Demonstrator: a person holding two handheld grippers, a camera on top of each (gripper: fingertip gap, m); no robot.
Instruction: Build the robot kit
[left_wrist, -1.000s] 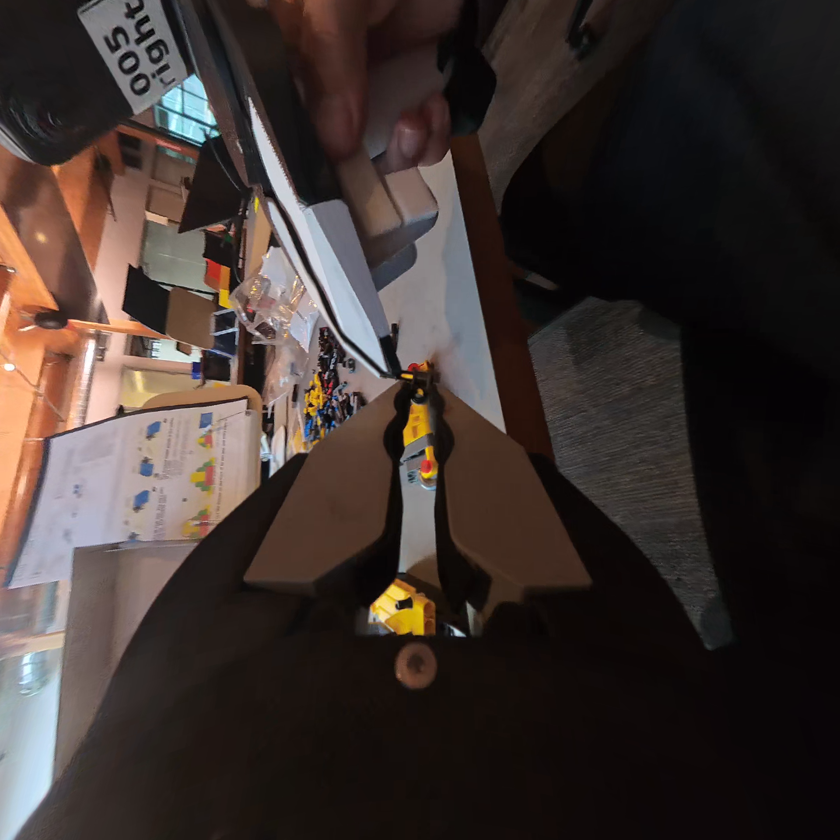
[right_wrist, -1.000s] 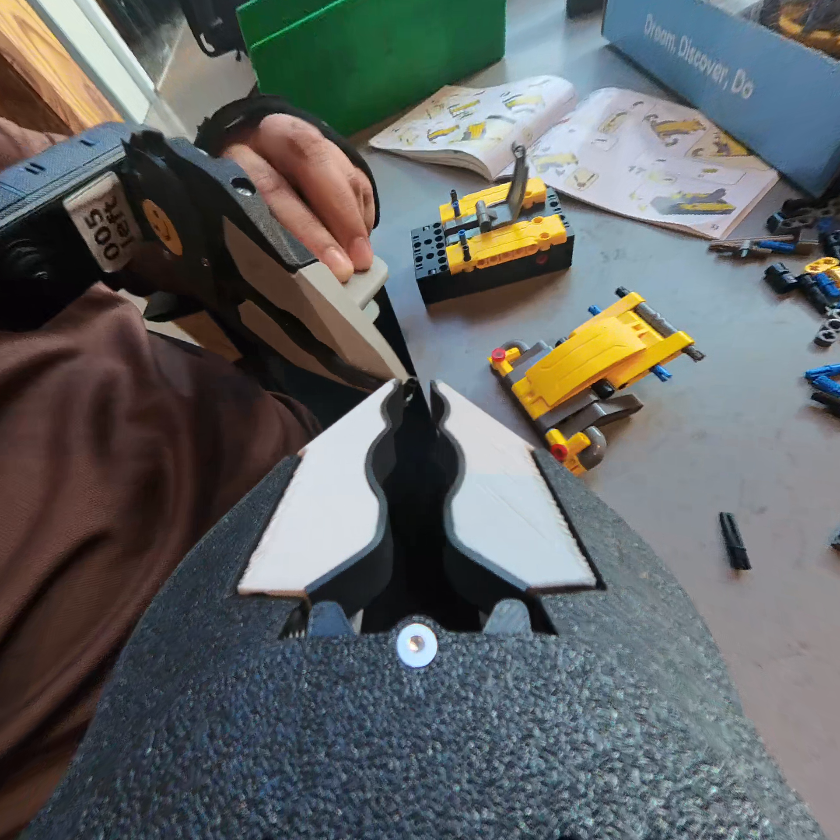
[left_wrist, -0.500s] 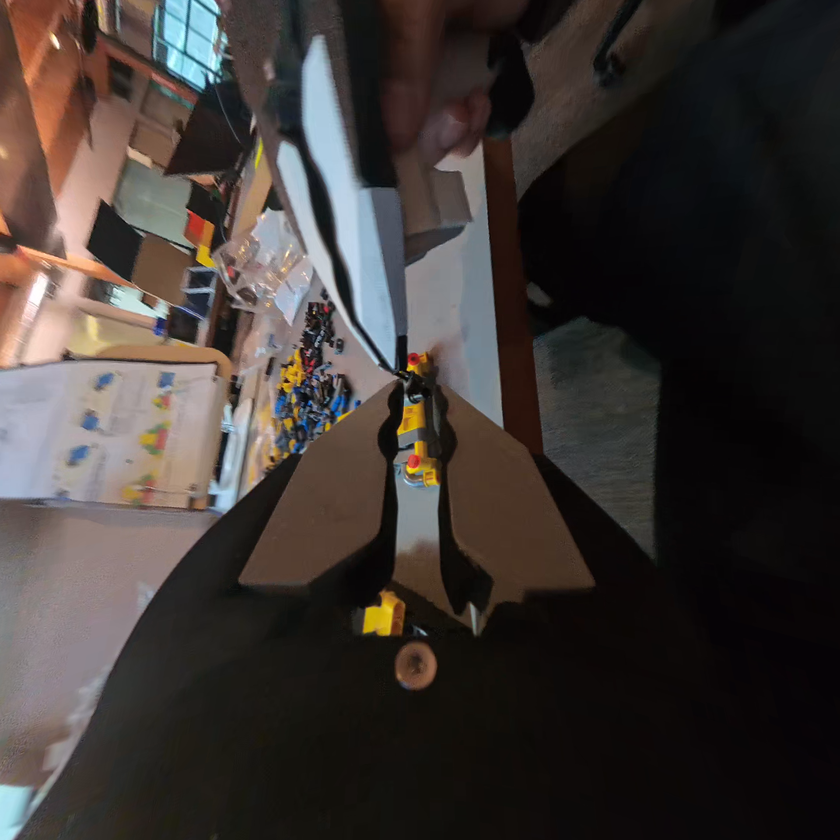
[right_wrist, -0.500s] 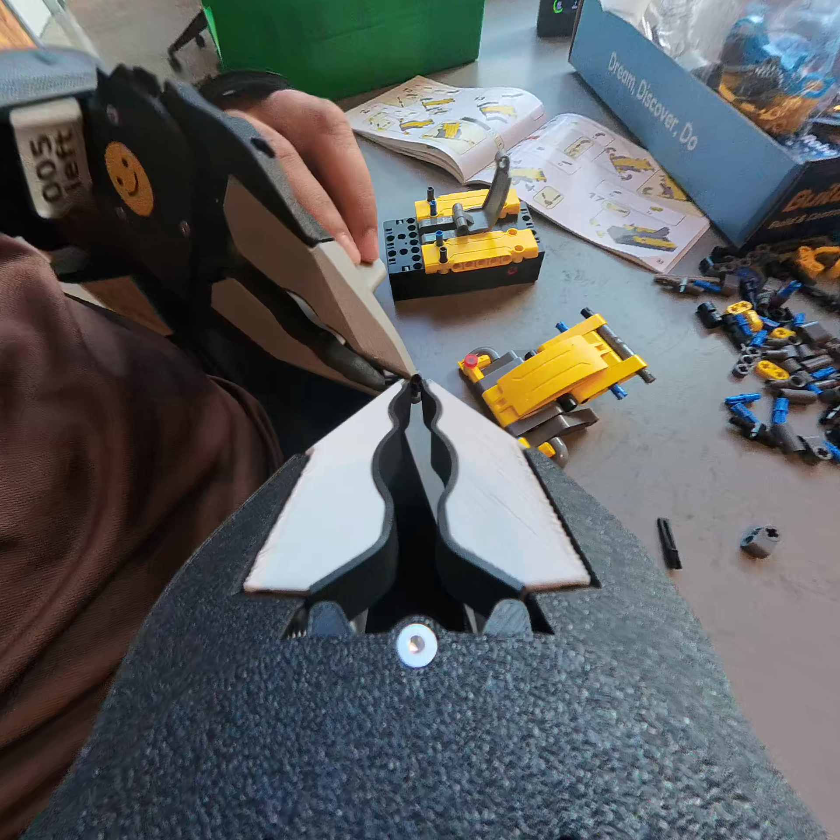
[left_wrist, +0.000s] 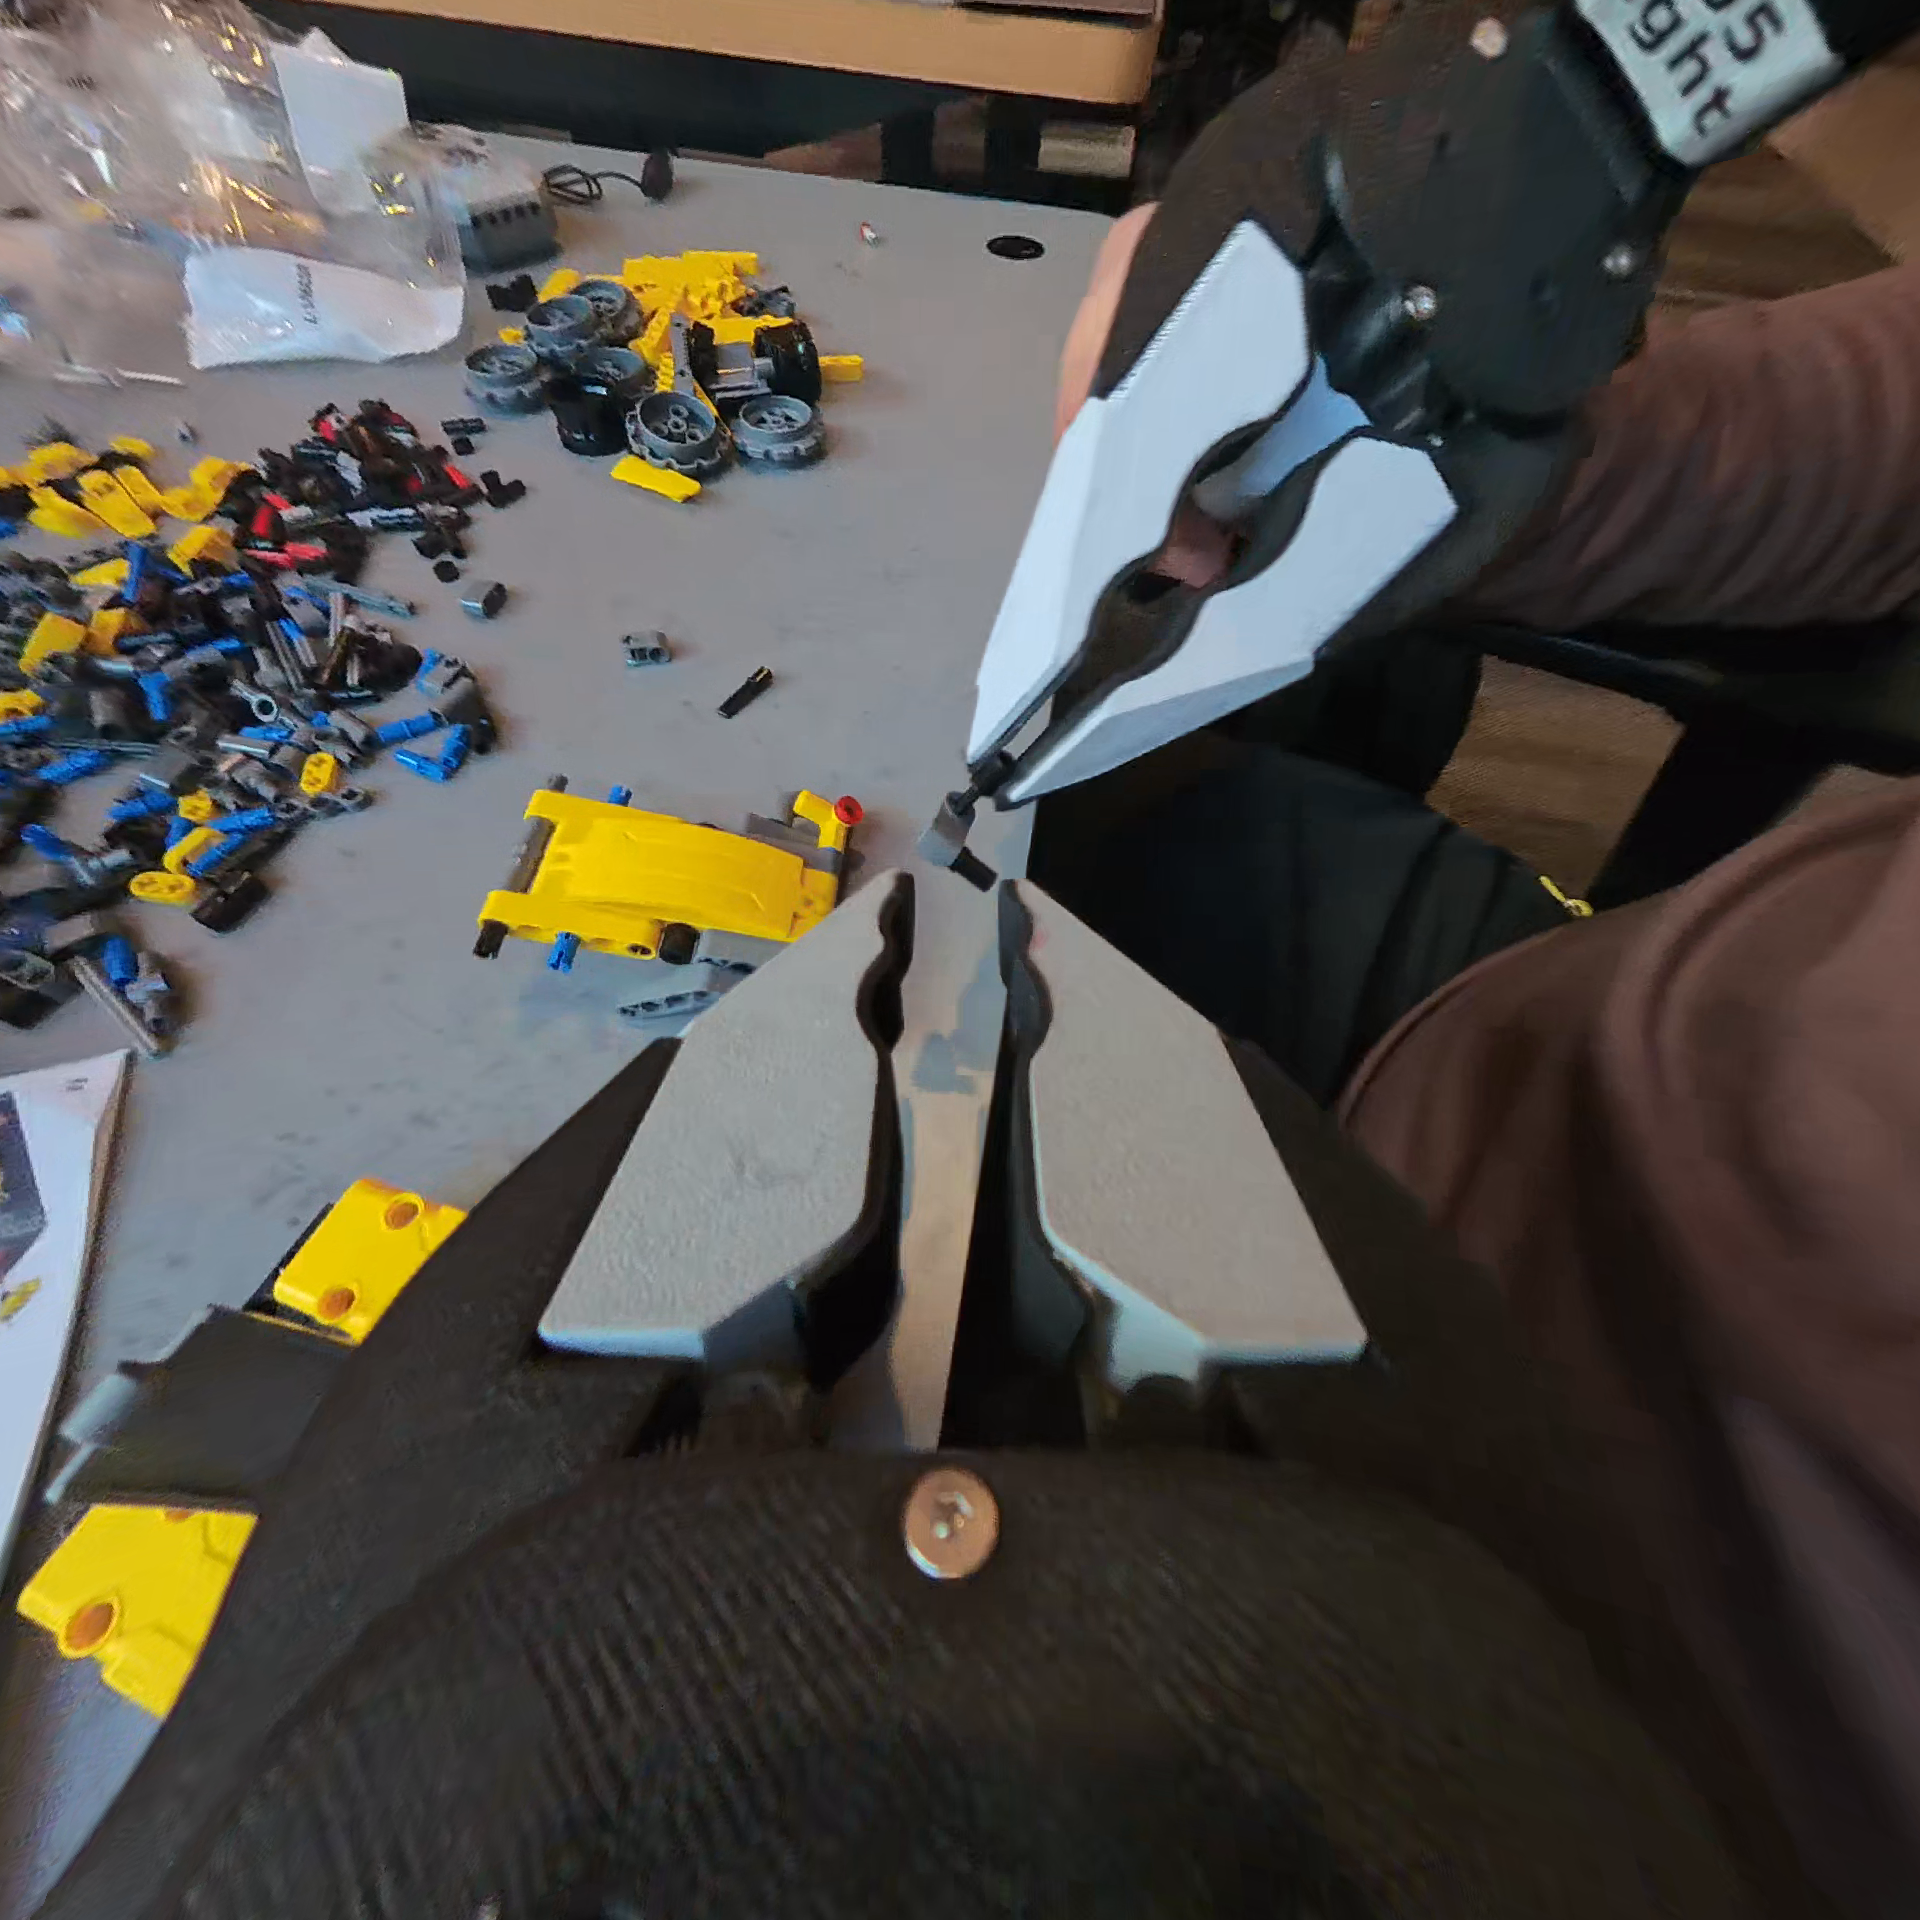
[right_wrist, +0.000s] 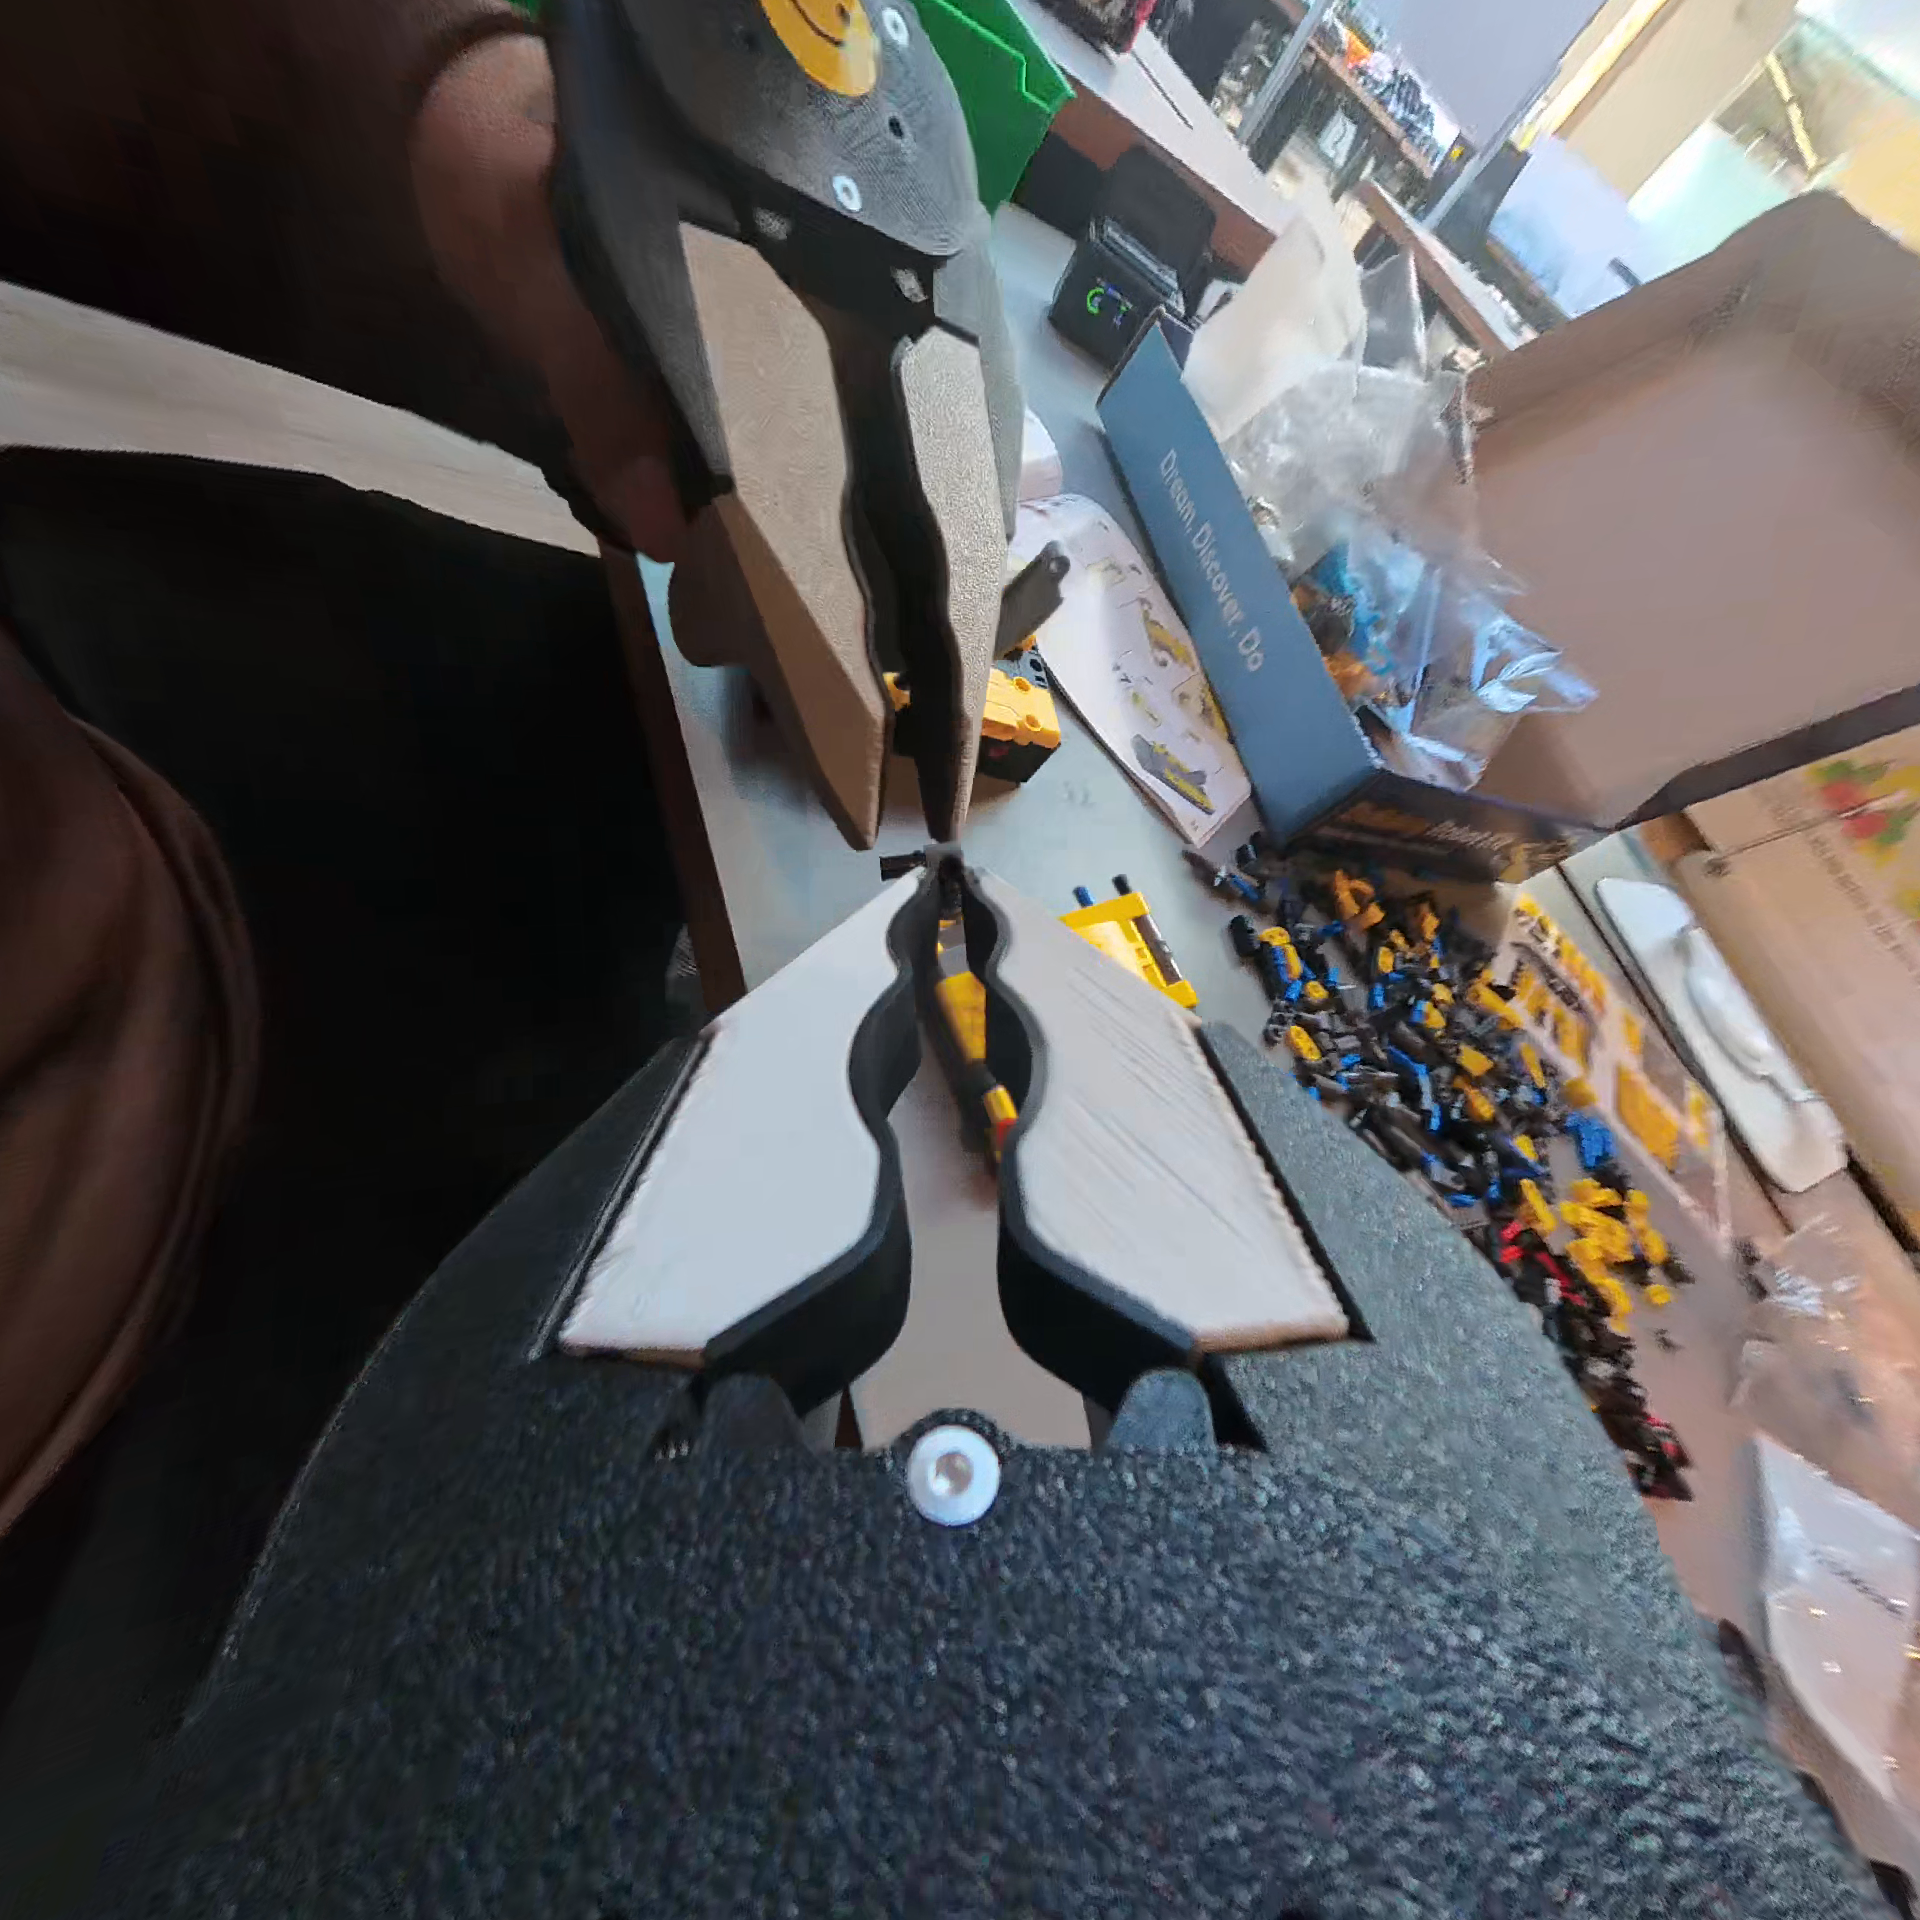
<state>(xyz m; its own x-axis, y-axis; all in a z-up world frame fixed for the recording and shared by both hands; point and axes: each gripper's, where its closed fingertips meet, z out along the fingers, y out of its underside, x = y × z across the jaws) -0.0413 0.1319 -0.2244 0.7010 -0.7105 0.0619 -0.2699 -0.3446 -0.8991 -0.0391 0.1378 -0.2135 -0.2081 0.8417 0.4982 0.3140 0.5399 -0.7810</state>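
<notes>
My right gripper (right_wrist: 943, 868) is shut on a small black pin with a grey connector (left_wrist: 948, 831). In the left wrist view it (left_wrist: 992, 779) comes in from the upper right, over the table's front edge. My left gripper (left_wrist: 956, 888) is narrowly open and empty, with its tips just short of that piece. In the right wrist view the left gripper (right_wrist: 904, 831) hangs above, tip to tip with mine. A yellow and grey brick assembly (left_wrist: 655, 873) lies on the grey table (left_wrist: 364, 1091), just left of both grippers. A black and yellow block assembly (right_wrist: 1013, 727) sits behind the left gripper.
A heap of loose blue, black and yellow parts (left_wrist: 208, 644) and several wheels (left_wrist: 644, 384) lie farther out. Plastic bags (left_wrist: 208, 187), an open booklet (right_wrist: 1132, 665), a blue box (right_wrist: 1226, 592) and a cardboard box (right_wrist: 1714, 499) stand behind. Brown sleeves (left_wrist: 1662, 1143) flank the grippers.
Both cameras have swung round: the left view now looks across the table, and the right view is tilted toward the heap of parts. The two grippers stay tip to tip at the table's front edge.
</notes>
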